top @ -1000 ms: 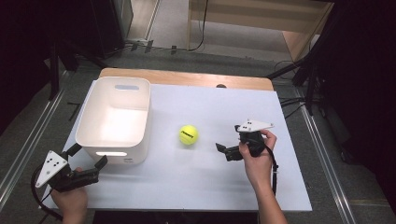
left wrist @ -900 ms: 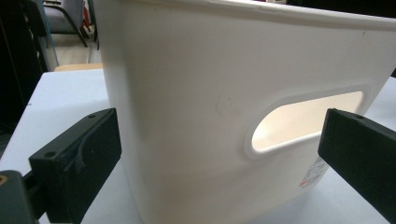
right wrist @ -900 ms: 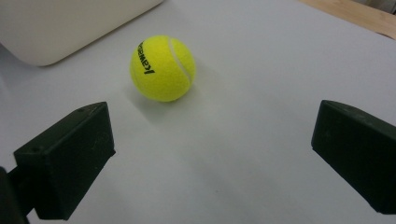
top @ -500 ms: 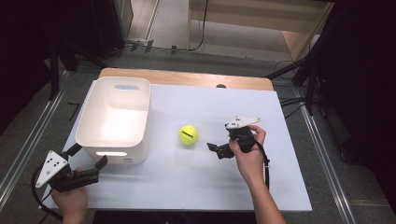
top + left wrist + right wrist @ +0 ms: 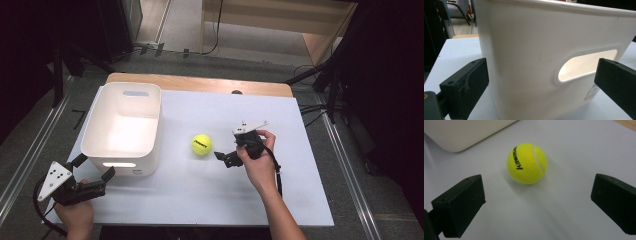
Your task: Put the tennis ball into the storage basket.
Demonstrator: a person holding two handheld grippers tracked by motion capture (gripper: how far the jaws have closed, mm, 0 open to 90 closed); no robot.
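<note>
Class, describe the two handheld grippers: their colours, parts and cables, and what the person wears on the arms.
Each gripper, left and right, has two blocky black jaws, a black body, a grey three-cornered plate with small dots on top, and a black trailing cable. The forearms are bare, with no sleeves in view.

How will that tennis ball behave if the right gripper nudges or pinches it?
The tennis ball is round and sits free on the flat table, so a nudge would likely roll it. Its fuzzy felt probably grips well. The right gripper, jaws open wide, should centre before closing.
</note>
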